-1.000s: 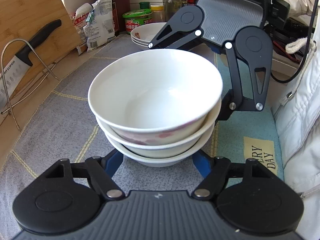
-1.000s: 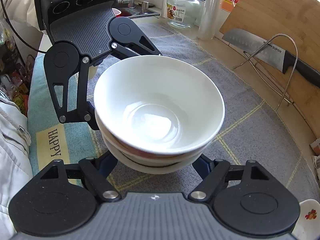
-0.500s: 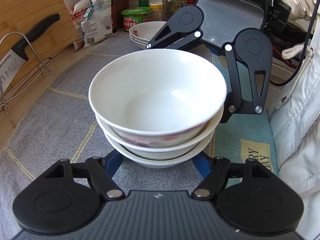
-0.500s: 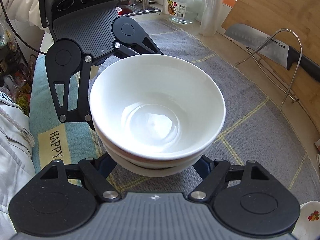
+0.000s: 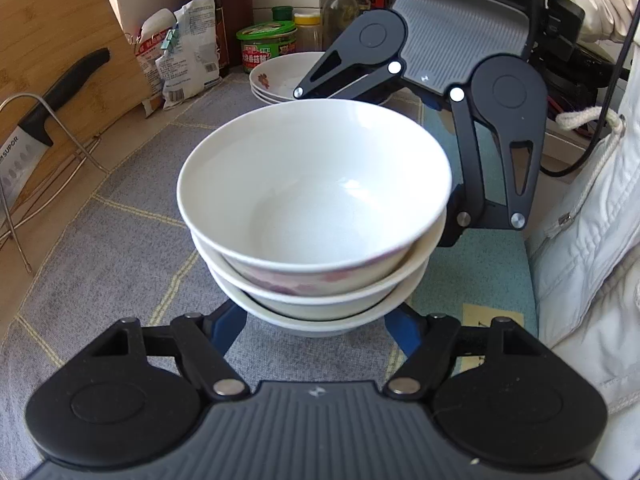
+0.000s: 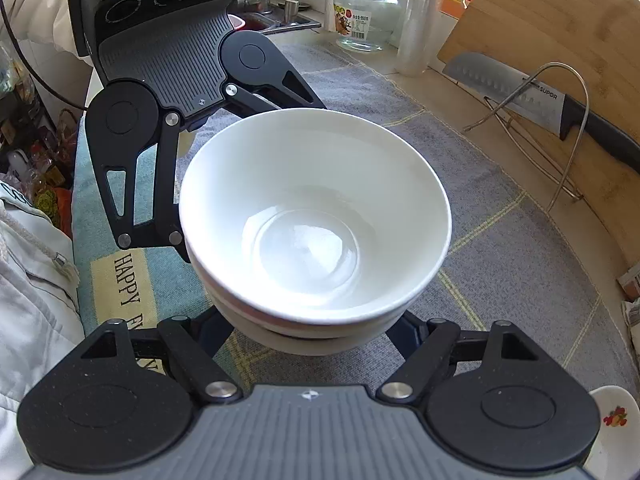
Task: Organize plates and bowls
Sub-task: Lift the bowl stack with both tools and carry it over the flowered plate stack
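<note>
The landmark is the stack of three white bowls [image 5: 316,216], nested upright on the grey mat [image 5: 100,248] that covers the counter. Left of the stack in the left wrist view: a wooden cutting board [image 5: 52,40] leaning upright, with a black-handled knife [image 5: 48,108] held in a wire rack [image 5: 52,136] in front of it. Behind the stack, well apart: a pile of flower-printed plates [image 5: 280,80], with a green-lidded jar [image 5: 266,46] and a crumpled bag [image 5: 176,56] beyond them. The left claw [image 5: 316,326] has its blue fingers spread wide, one at each side of the lowest bowl; whether they touch it cannot be told. Opposite, at the far side of the stack, the right claw [image 6: 312,334] is likewise spread, fingers flanking the base of the stack, contact not discernible. Right of the stack in the left wrist view: a teal cloth [image 5: 476,280] and a white garment [image 5: 588,240].
</note>
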Demonstrator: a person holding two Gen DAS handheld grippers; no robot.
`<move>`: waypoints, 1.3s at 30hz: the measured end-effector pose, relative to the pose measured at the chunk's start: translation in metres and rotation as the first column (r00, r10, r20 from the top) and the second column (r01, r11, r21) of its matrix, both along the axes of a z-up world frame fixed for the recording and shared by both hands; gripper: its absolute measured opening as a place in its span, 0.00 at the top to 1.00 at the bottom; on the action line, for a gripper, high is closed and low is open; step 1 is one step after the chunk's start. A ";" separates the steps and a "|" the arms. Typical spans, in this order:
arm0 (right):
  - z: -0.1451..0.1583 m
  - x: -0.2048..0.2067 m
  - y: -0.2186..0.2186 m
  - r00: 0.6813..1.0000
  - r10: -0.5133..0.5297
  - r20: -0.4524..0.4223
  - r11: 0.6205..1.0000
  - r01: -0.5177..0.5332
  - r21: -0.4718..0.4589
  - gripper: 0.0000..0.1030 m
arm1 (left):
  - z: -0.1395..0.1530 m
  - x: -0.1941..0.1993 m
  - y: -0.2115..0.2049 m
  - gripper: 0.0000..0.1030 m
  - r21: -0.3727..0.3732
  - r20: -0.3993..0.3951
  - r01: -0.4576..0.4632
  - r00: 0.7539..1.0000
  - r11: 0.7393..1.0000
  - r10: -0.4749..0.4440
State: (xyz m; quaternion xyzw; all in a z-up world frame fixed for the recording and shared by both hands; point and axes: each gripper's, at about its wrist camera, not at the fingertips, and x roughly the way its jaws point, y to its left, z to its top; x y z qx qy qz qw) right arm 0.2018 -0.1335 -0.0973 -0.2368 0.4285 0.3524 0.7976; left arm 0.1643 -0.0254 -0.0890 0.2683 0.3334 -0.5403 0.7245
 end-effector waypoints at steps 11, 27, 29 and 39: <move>0.024 -0.009 -0.041 0.999 0.027 0.021 1.000 -0.027 -0.008 0.18 | 0.017 -0.004 -0.043 0.27 -0.008 0.022 -0.025 0.999 1.000 0.026; 0.049 -0.017 -0.140 0.998 -0.001 0.065 0.999 0.004 -0.037 0.18 | 0.026 0.019 -0.144 0.27 -0.025 0.061 0.011 0.998 1.000 -0.009; 0.050 -0.016 -0.150 0.998 -0.011 0.068 0.999 0.014 -0.040 0.18 | 0.025 0.024 -0.156 0.27 -0.022 0.065 0.021 0.998 1.000 -0.020; 0.050 -0.007 -0.197 0.996 -0.052 0.072 0.998 0.054 -0.040 0.18 | 0.021 0.043 -0.199 0.27 -0.017 0.080 0.050 0.996 0.999 -0.049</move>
